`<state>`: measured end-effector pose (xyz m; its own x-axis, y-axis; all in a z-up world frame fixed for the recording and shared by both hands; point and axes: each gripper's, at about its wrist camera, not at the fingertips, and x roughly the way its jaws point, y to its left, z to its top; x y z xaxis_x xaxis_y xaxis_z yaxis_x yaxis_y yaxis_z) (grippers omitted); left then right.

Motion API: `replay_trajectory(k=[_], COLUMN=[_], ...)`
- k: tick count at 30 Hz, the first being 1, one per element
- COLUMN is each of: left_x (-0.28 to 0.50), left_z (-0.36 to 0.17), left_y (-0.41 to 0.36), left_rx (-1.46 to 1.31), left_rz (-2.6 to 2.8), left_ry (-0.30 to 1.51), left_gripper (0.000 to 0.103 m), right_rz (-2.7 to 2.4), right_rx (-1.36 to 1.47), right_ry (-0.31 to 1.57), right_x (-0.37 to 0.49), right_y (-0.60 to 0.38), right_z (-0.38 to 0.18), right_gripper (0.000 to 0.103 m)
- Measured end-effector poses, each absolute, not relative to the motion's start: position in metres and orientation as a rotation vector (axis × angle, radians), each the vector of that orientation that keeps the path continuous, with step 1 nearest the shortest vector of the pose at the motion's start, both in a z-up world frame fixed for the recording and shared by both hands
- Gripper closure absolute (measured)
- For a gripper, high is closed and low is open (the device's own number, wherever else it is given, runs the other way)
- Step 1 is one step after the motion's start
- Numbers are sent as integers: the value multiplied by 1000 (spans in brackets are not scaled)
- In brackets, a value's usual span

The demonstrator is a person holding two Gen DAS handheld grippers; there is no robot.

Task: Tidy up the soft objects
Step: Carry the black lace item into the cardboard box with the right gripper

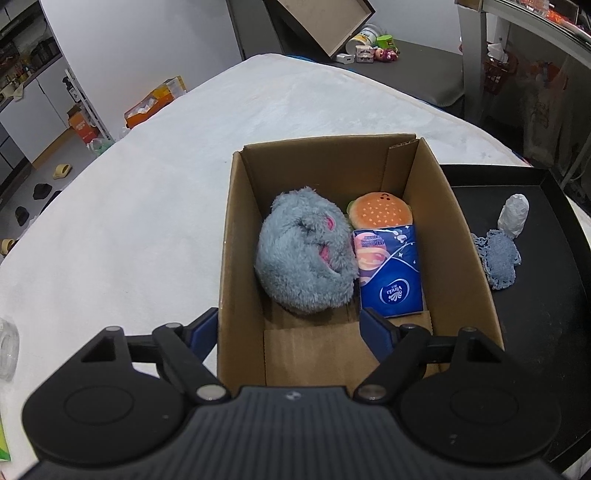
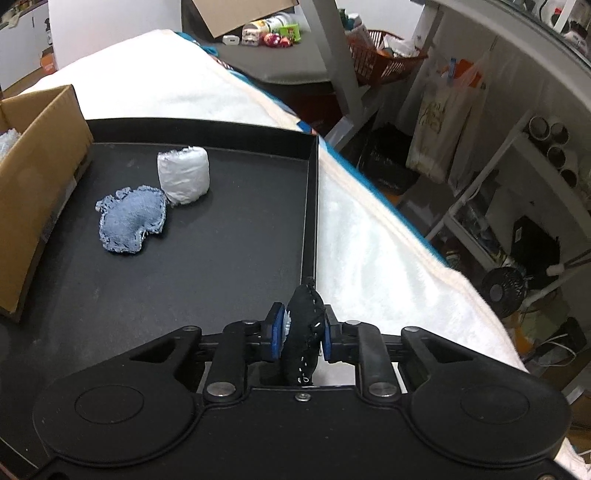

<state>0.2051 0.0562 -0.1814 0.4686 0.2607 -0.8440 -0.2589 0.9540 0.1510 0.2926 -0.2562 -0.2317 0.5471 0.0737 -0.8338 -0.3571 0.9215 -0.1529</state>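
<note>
A cardboard box (image 1: 236, 229) holds a grey plush toy (image 1: 304, 254), a burger plush (image 1: 380, 210) and a blue Vinda tissue pack (image 1: 389, 269). My left gripper (image 1: 288, 334) is open, straddling the box's near left wall. A black tray (image 2: 221, 240) right of the box holds a denim pouch (image 2: 129, 218) and a white roll (image 2: 183, 175); both also show in the left wrist view, the pouch (image 1: 498, 260) and the roll (image 1: 513, 216). My right gripper (image 2: 300, 338) is shut on a black stitched soft pad (image 2: 304, 325) above the tray's right edge.
The box (image 2: 40, 177) and tray rest on a white fluffy cover (image 1: 147, 206) over the table. Shelves, an orange basket (image 2: 384, 55) and a small fan (image 2: 502, 291) stand off the right side. Toys and a raised cardboard lid (image 1: 325, 22) lie beyond the far end.
</note>
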Motion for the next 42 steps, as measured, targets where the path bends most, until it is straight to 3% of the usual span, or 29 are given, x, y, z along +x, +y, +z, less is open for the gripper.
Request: replay_trajectory(k=[30, 33, 39, 42], left_x=[157, 155, 152, 152], left_z=[-164, -167, -174, -178], left_y=[104, 109, 113, 115], left_rx=[-109, -132, -157, -161], left_rz=[227, 217, 164, 149], left_ry=[876, 865, 867, 874], left_gripper=[27, 31, 50, 66], right_rz=[426, 454, 492, 519], right_rx=[-373, -377, -384, -381], right_ry=[800, 780, 752, 745], right_x=[264, 260, 258, 257], right_y=[-144, -127, -97, -83], right_z=[-159, -152, -139, -134], right_gripper=[83, 82, 82, 82])
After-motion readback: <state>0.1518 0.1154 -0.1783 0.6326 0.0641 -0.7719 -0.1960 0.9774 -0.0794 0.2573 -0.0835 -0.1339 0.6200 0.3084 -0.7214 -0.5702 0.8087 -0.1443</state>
